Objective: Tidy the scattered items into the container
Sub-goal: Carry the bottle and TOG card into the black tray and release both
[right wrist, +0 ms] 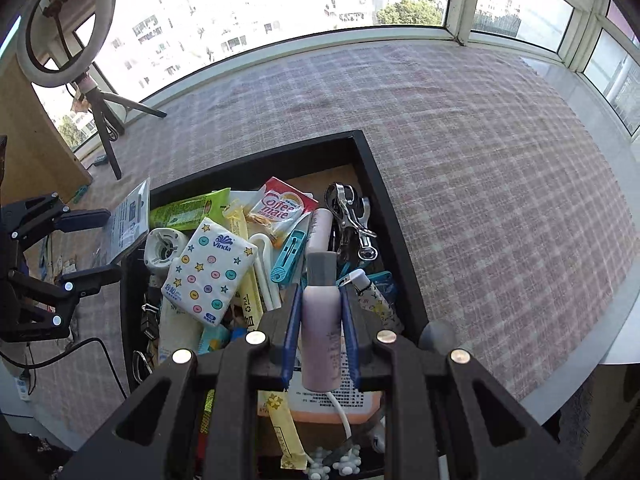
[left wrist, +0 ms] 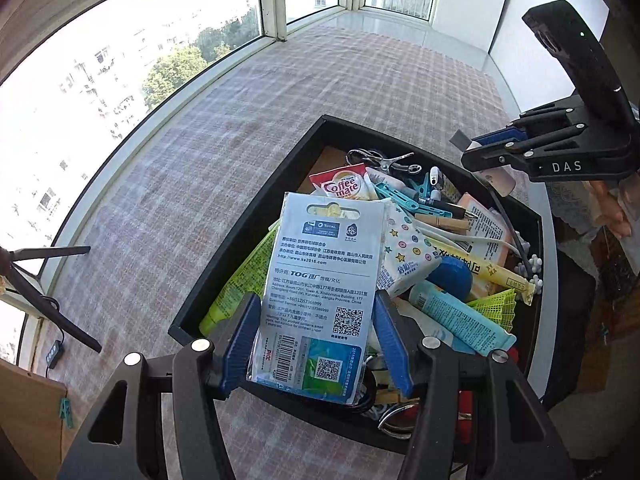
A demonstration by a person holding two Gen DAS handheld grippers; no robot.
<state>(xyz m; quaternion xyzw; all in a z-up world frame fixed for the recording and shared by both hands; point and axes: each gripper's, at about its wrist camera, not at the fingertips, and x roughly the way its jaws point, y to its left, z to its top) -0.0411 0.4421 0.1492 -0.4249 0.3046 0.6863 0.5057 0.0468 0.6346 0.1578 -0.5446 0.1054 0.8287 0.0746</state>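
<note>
Hovering over the crammed black tray, the left gripper clamps a carded packet while the right gripper squeezes a pink bottle.

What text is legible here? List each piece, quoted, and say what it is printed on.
"Coffee mate": red and white sachet in the black tray.
"Vinda": dotted tissue pack.
"TOG", "TOTAL", "http://www.ks2016.com": carded packet in the left gripper.
"DAS": right gripper, which clamps the lilac bottle.
Packet's remaining fine print, barcode digits and yellow stick lettering: too small to read.
</note>
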